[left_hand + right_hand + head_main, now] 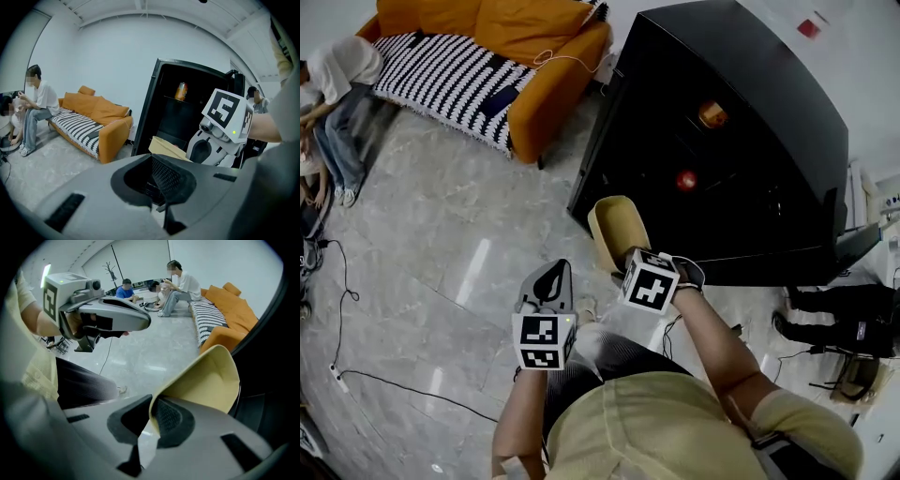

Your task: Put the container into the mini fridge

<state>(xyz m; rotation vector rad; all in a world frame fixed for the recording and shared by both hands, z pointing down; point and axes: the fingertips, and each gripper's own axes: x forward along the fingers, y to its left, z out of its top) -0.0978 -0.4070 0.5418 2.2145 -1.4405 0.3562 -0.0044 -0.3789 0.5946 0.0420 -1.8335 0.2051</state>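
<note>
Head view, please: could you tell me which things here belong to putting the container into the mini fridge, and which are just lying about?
Job in hand:
container, clamped in the right gripper; open mini fridge.

Lying about:
orange sofa; striped throw; floor cable; can inside the fridge; seated person; left gripper, shut and empty.

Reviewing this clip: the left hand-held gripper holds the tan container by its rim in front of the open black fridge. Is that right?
Not quite. It is the right hand-held gripper that holds the tan container, its jaws shut on the rim, as the right gripper view shows. The left hand-held gripper holds nothing. The rest stands: the container is in front of the open black fridge.
</note>
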